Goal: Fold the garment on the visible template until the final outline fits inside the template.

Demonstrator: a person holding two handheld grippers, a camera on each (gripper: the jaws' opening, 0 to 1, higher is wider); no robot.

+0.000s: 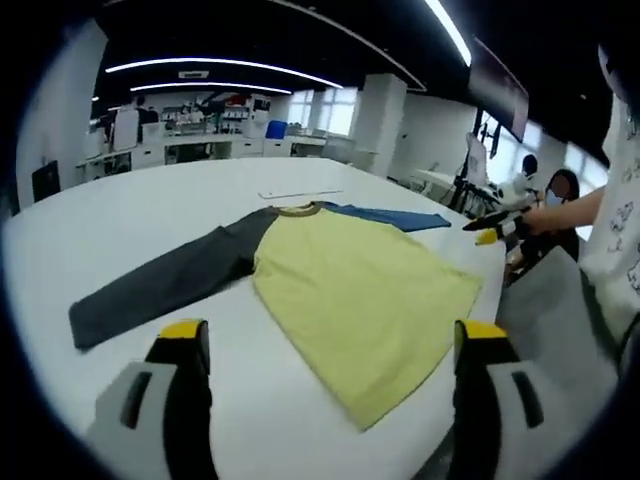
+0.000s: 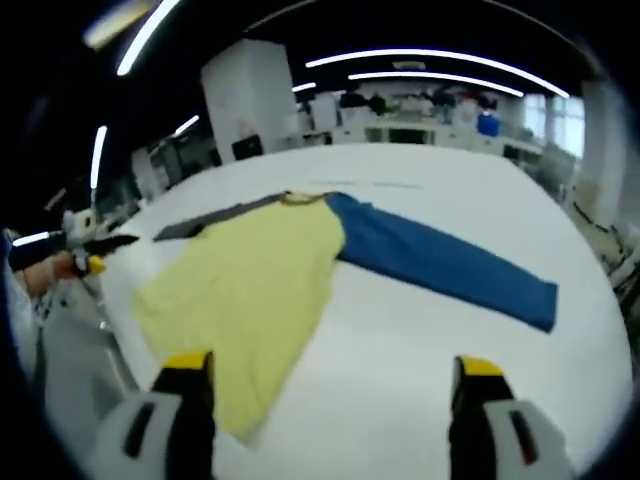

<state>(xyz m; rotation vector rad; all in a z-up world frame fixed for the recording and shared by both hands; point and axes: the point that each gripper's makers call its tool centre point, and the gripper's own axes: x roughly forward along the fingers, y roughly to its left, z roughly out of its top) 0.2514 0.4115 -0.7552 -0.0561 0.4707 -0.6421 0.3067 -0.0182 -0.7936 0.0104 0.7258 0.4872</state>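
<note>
Our left gripper (image 1: 330, 345) and right gripper (image 2: 335, 375) hover with jaws apart over the flat shirt (image 1: 360, 290); we should pinch a sleeve (image 2: 440, 260) cleanly and fold inward.

Both tongs hover apart and empty: left tongs (image 1: 330, 345) and right tongs (image 2: 335, 375) with jaws spread wide.

We see bright ceiling strip lights (image 1: 225, 68) glaring over the white surface (image 1: 120, 215); edges bend, and the right gripper view looks softly blurred.
</note>
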